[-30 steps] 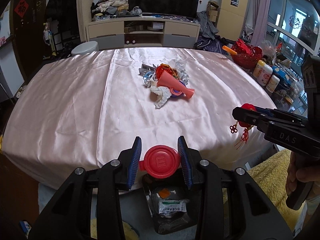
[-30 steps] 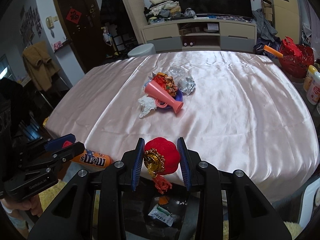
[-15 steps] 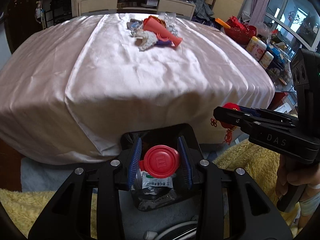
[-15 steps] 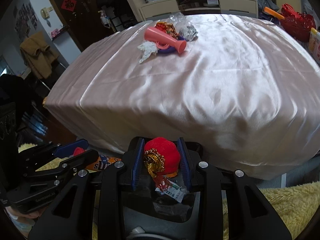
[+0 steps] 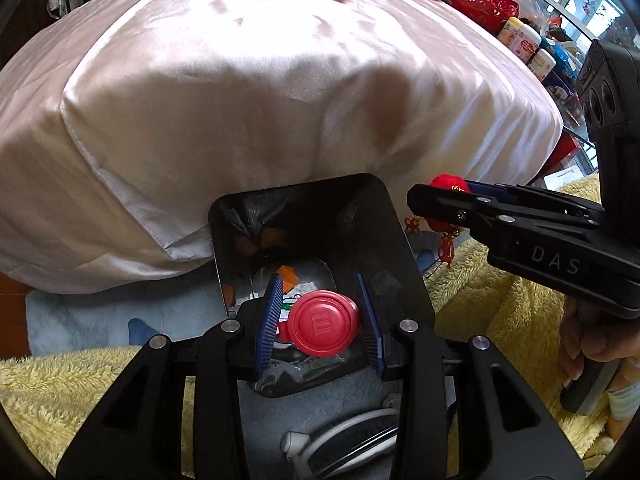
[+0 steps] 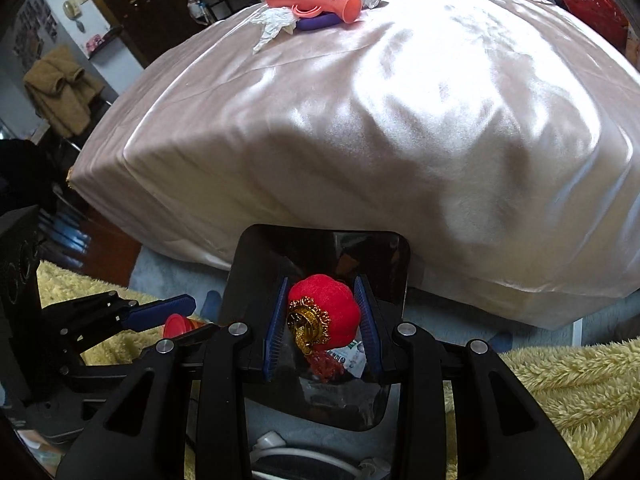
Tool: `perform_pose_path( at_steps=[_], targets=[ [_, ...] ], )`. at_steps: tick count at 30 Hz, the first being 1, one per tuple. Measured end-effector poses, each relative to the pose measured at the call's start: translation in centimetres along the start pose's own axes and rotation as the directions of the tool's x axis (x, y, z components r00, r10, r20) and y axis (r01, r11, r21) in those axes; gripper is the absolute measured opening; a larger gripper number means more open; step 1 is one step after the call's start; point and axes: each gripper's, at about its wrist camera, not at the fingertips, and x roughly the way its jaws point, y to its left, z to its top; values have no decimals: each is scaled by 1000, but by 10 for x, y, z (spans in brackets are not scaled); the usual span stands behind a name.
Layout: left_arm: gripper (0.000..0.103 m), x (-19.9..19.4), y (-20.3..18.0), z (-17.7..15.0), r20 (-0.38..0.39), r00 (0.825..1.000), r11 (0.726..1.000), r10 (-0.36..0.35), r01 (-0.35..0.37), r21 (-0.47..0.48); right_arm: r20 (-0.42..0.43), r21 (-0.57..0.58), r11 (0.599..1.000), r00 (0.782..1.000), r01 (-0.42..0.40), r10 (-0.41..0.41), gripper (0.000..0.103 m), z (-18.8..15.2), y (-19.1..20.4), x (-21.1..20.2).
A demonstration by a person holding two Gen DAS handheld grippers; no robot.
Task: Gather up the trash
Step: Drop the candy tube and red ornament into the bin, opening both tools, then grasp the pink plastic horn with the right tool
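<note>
My left gripper point(image 5: 320, 320) holds an M&M's tube by its red cap point(image 5: 323, 323) right over the black trash bin point(image 5: 404, 248); its jaws look slightly spread, the cap still between them. My right gripper point(image 6: 322, 316) is shut on a red lantern ornament point(image 6: 322, 308) with gold trim and a tassel, also above the bin point(image 6: 400, 272). Wrappers lie inside the bin. The right gripper shows in the left wrist view point(image 5: 440, 196), the left one in the right wrist view point(image 6: 176, 318). More trash, with a pink plastic horn point(image 6: 312, 0), lies far back on the table.
The table is draped in pink satin cloth point(image 5: 260, 92) that hangs down behind the bin. Yellow fluffy rug point(image 6: 560, 392) and a blue mat surround the bin. A white cable point(image 5: 340, 436) lies on the floor in front. Red basket and bottles point(image 5: 520, 36) stand far right.
Both grippers have dropped from table height to just above the bin, which now fills the lower centre. The left jaws have spread a little around the red cap.
</note>
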Motion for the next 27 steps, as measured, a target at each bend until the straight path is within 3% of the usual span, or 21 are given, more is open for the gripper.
perform_pose_path(
  at_steps=[7, 10, 12, 16, 18, 21, 27],
  targets=[
    [36, 5, 4, 1, -29, 1000, 1000, -5, 5, -15, -10, 8, 1000, 1000, 2, -2, 36, 0, -1, 3],
    [36, 7, 3, 2, -42, 999, 1000, 1, -2, -17, -7, 19, 1000, 1000, 10, -10, 47, 1, -4, 3],
    [42, 7, 4, 2, -43, 999, 1000, 5, -6, -19, -4, 26, 1000, 1000, 13, -13, 53, 2, -7, 2],
    [57, 6, 5, 3, -38, 999, 999, 30, -31, -18, 3, 49, 999, 1000, 11, -12, 57, 3, -12, 0],
    [70, 4, 6, 4, -33, 998, 999, 48, -49, -16, 7, 62, 998, 1000, 12, -13, 63, 5, -15, -3],
    [82, -3, 9, 6, -17, 997, 997, 70, -70, -14, 23, 76, 997, 1000, 16, -18, 75, 8, -19, -10],
    [90, -26, 19, 17, 43, 995, 996, 87, -86, -30, 78, 87, 996, 997, 16, -22, 78, 19, -22, -28]
  ],
)
